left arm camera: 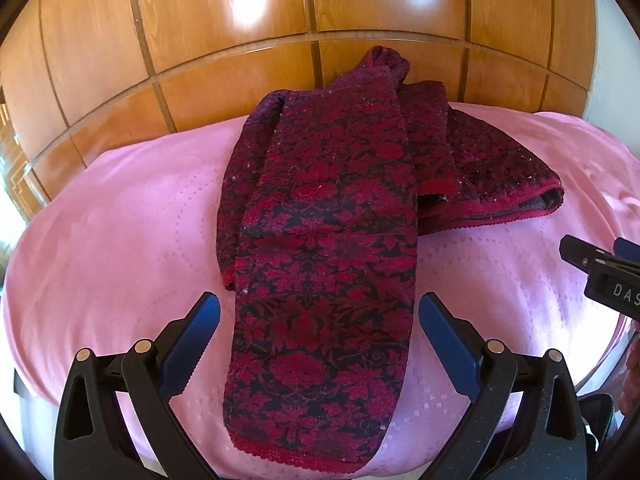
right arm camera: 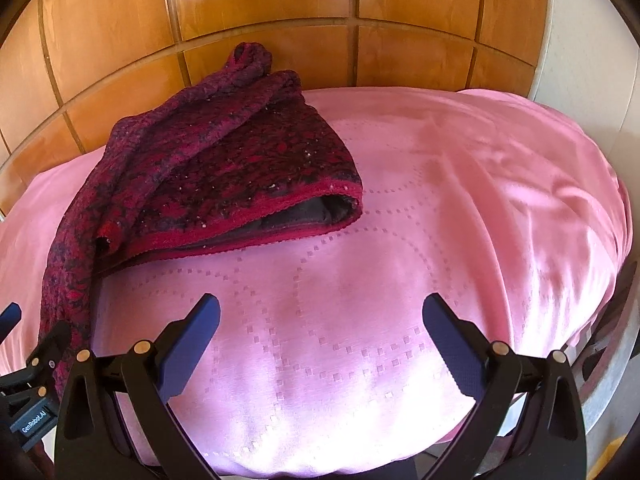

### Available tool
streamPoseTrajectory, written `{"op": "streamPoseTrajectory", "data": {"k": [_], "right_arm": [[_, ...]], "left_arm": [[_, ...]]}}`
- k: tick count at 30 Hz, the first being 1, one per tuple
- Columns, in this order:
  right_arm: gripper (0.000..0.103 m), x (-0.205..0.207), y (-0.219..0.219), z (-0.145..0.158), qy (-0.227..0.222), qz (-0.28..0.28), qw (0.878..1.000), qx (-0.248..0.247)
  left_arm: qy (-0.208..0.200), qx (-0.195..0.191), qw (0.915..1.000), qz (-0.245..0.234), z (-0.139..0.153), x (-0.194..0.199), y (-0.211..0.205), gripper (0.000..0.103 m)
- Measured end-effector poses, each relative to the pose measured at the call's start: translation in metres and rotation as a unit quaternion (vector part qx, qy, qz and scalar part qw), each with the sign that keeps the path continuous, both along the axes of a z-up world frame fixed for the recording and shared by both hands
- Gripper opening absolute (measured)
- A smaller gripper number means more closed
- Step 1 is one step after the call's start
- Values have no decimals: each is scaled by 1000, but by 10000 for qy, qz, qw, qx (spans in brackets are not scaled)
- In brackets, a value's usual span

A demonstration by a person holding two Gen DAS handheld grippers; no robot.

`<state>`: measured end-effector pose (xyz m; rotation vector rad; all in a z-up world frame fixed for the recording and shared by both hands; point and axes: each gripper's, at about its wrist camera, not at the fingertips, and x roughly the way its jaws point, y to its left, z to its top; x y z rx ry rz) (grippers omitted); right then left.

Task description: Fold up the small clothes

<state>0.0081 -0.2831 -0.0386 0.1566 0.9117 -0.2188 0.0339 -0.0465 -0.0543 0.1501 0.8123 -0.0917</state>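
Observation:
A dark red floral knit garment (left arm camera: 328, 240) lies on a pink cloth-covered table (left arm camera: 120, 240). One long leg runs toward me; the rest is bunched to the right with an open hem (left arm camera: 500, 212). My left gripper (left arm camera: 320, 320) is open, its fingers on either side of the long leg, holding nothing. In the right wrist view the garment (right arm camera: 208, 168) lies at the left. My right gripper (right arm camera: 320, 320) is open and empty over bare pink cloth (right arm camera: 440, 220). The right gripper's tip also shows in the left wrist view (left arm camera: 600, 272).
A wooden panelled wall (left arm camera: 320, 8) stands right behind the table, and the garment's far end leans against it. The table's front edge curves just below both grippers. The left gripper shows at the left edge of the right wrist view (right arm camera: 28, 380).

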Motion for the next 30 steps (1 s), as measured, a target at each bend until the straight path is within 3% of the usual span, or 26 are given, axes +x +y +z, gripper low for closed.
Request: {"op": "streamPoseTrajectory", "data": {"k": [2, 4, 5, 10, 12, 13, 16, 17, 20, 22, 27, 30], "right_arm": [[101, 1, 1, 1, -24, 22, 10000, -19], [101, 3, 0, 3, -50, 25, 10000, -56], [101, 4, 0, 3, -61, 23, 10000, -70], [101, 14, -5, 10, -152, 64, 9999, 10], [100, 17, -5, 14, -208, 173, 9995, 130], [99, 21, -4, 16, -229, 295, 9990, 263], [82, 34, 3, 19, -235, 607, 9962, 586], [74, 39, 5, 19, -224, 692, 9947, 733], [61, 60, 14, 19, -137, 1009, 9850, 1393], [58, 77, 25, 20, -122, 1245, 9787, 1631], [56, 125, 62, 7, 192, 1782, 9642, 1956], [26, 143, 80, 6, 245, 1909, 9653, 1767]], "left_arm": [[5, -18, 9999, -102, -2, 1, -3, 98], [15, 48, 9998, -216, -4, 4, -7, 87], [55, 88, 9995, -284, -6, 5, -10, 76], [288, 147, 9978, -571, -22, 11, -20, 59], [291, 155, 9973, -653, -27, 10, -19, 42], [297, 98, 9971, -693, -29, 9, -18, 39], [223, -332, 9964, -748, -21, 7, -5, 12], [226, -565, 9951, -784, -17, 7, 0, 8], [133, -1135, 9902, -806, 1, 7, 19, 8], [3, -1506, 9858, -746, 18, 8, 36, 8], [-430, -2008, 9779, -395, 55, 26, 75, 7], [-649, -2049, 9766, -80, 69, 46, 99, 7]]}}
